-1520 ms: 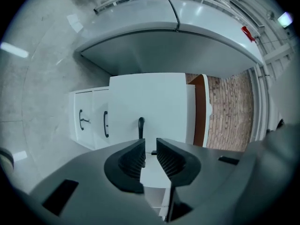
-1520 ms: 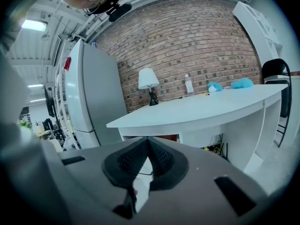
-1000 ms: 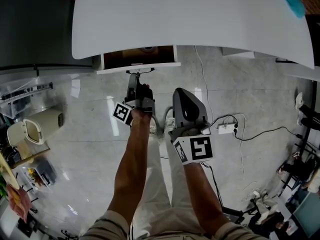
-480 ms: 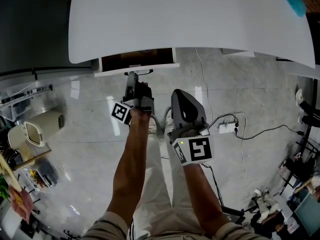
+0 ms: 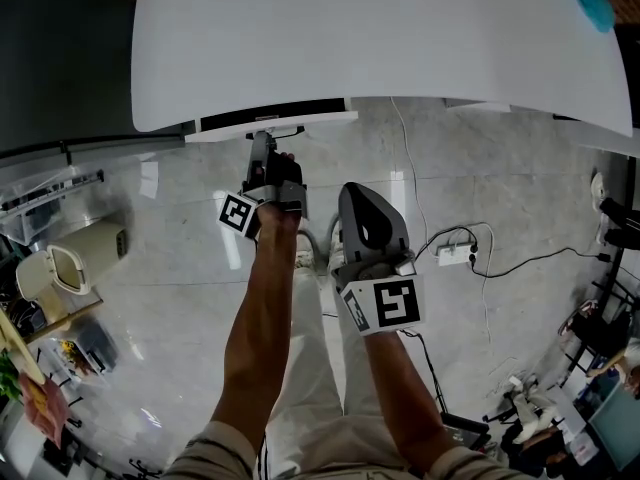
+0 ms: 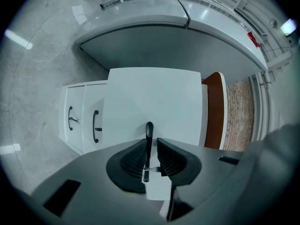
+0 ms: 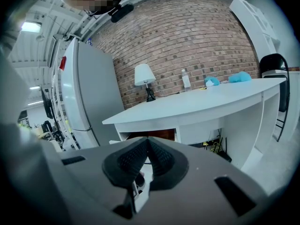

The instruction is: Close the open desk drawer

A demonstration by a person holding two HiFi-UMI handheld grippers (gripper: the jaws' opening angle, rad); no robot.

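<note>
The white desk (image 5: 380, 38) fills the top of the head view. Its drawer (image 5: 272, 121) is pushed almost flush, with only a thin dark gap under the desktop edge. My left gripper (image 5: 265, 148) reaches up to the drawer front and is shut on the black drawer handle (image 5: 276, 134). In the left gripper view the handle (image 6: 149, 131) runs between my left gripper's (image 6: 150, 143) jaws, against the white drawer front (image 6: 154, 102). My right gripper (image 5: 360, 190) hangs lower right, away from the drawer. Seen from its own camera, my right gripper (image 7: 148, 142) is shut on nothing.
A side cabinet with two black-handled drawers (image 6: 95, 125) stands beside the desk, and a grey fridge (image 6: 187, 36) beyond it. A power strip with cables (image 5: 455, 257) lies on the floor at right. On the desktop are a lamp (image 7: 144, 77), a bottle (image 7: 186, 80) and a blue cloth (image 7: 240, 77).
The drawer has slid in under the desktop: its brown inside has shrunk to a thin dark gap. My left gripper moved forward with the handle. The right gripper barely shifted.
</note>
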